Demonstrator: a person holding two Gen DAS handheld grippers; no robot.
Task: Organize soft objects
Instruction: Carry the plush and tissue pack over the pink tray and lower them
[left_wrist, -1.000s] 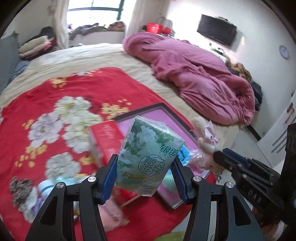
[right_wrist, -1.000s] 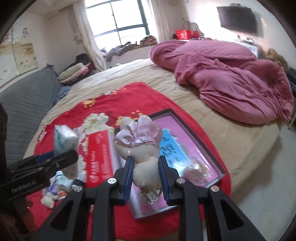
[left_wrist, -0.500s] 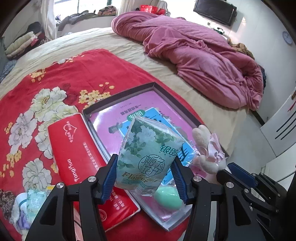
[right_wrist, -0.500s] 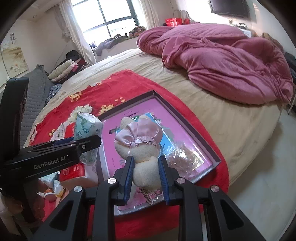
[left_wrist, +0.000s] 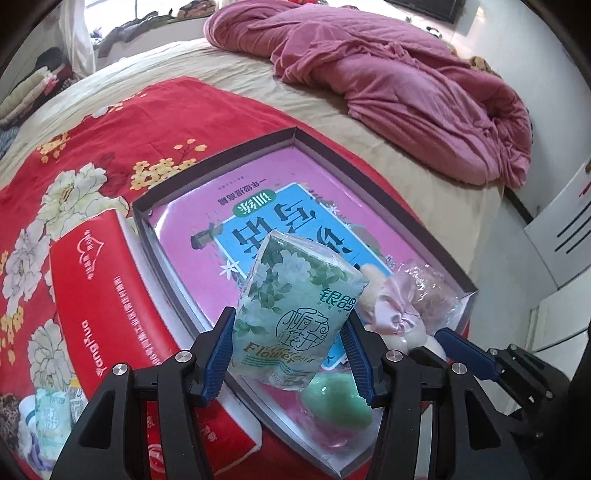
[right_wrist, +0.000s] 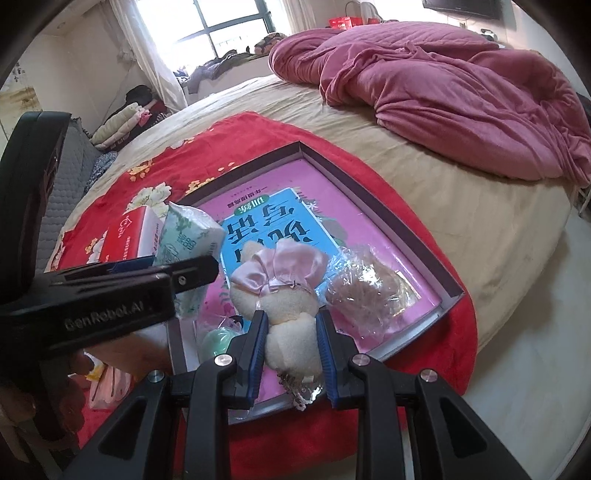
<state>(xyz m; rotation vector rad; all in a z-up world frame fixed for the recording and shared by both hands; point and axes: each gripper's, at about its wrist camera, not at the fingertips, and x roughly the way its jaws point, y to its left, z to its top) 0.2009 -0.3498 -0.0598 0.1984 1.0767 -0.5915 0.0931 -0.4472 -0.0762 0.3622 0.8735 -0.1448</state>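
My left gripper (left_wrist: 290, 339) is shut on a green floral tissue pack (left_wrist: 295, 306), held upright over the near end of the shallow grey tray (left_wrist: 218, 155) with a pink printed bottom. My right gripper (right_wrist: 290, 332) is shut on a cream plush toy (right_wrist: 286, 306) with a pink satin bow, also low over the tray's near end. In the right wrist view the tissue pack (right_wrist: 188, 236) sits left of the plush toy. A green soft egg-shaped thing (left_wrist: 338, 404) and a crinkly wrapped bundle (right_wrist: 364, 288) lie in the tray.
A red tissue box (left_wrist: 107, 302) lies left of the tray on the red floral blanket (left_wrist: 92, 155). More small packs (left_wrist: 48, 413) sit at the near left. A crumpled pink quilt (right_wrist: 443, 85) covers the far right of the bed. The floor (right_wrist: 535, 332) lies past the bed's right edge.
Both grippers have sunk towards the tray with their loads still held. The left one also moved right, from over the red box to over the tray.
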